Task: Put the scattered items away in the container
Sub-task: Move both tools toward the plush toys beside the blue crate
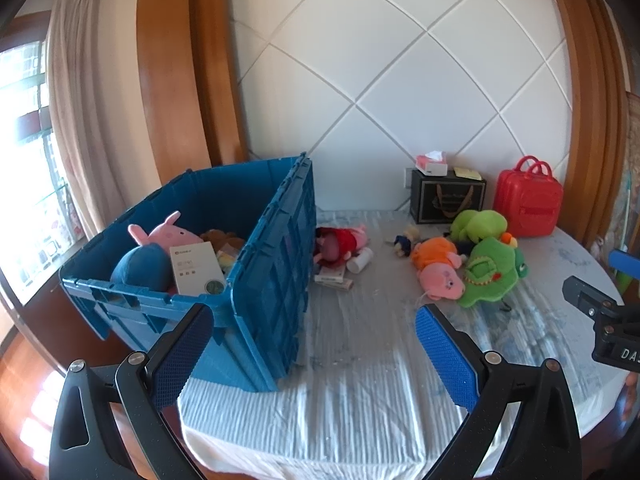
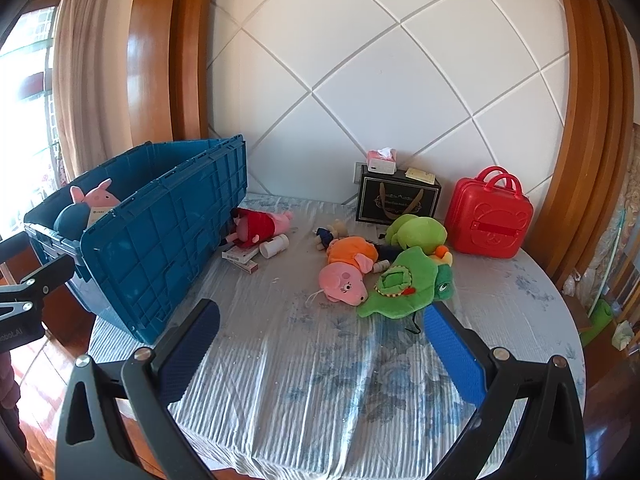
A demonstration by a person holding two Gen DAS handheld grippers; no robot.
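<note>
A blue crate (image 1: 272,264) (image 2: 160,240) stands on the table's left side, holding a pink pig plush in blue (image 1: 160,240), a white box (image 1: 196,268) and other toys. On the cloth lie a pig plush in red (image 1: 340,240) (image 2: 256,224), a white bottle (image 1: 360,260) (image 2: 274,246), small flat boxes (image 2: 242,258), a pig plush in orange (image 1: 436,268) (image 2: 348,272), a green turtle plush (image 1: 492,272) (image 2: 404,284), a green frog plush (image 2: 416,232) and a small doll (image 2: 328,234). My left gripper (image 1: 314,344) is open beside the crate's near corner. My right gripper (image 2: 320,340) is open, short of the turtle.
A red toy suitcase (image 2: 488,216), a black gift box (image 2: 398,200) with a tissue box (image 2: 382,162) on it stand against the quilted wall. The round table (image 2: 540,320) has a ribbed floral cloth. Curtain and window are at left.
</note>
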